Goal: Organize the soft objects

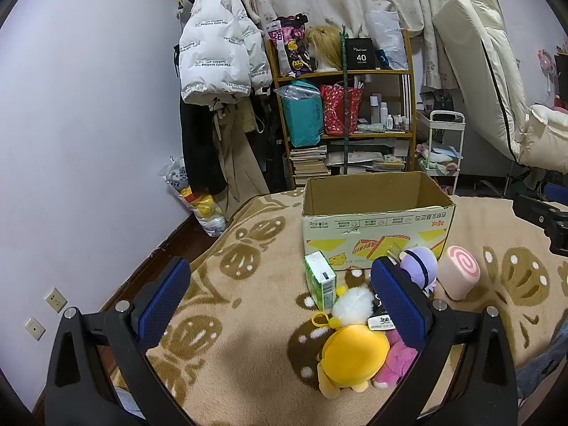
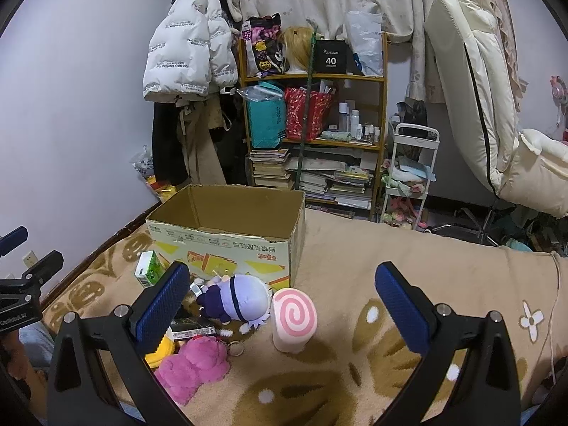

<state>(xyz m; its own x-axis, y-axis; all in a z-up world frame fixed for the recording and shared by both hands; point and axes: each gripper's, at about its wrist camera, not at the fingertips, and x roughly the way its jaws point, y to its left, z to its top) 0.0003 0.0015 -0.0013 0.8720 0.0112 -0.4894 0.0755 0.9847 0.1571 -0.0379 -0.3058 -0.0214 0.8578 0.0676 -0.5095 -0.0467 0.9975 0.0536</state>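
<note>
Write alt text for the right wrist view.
An open right gripper hovers over a patterned blanket, framing a pink swirl roll plush beside a purple-haired doll and a pink plush. Behind them stands an open cardboard box, before a cluttered bookshelf.

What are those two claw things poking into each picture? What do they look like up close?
They are handheld grippers. The left gripper and right gripper look alike: two black, angular plastic arms with triangular cut-outs and round silver bolts, each ending in a flat blue pad with a fine dimpled texture. No cables show. The right-wrist view shows white lettering on the left gripper's side, too small to read.
</note>
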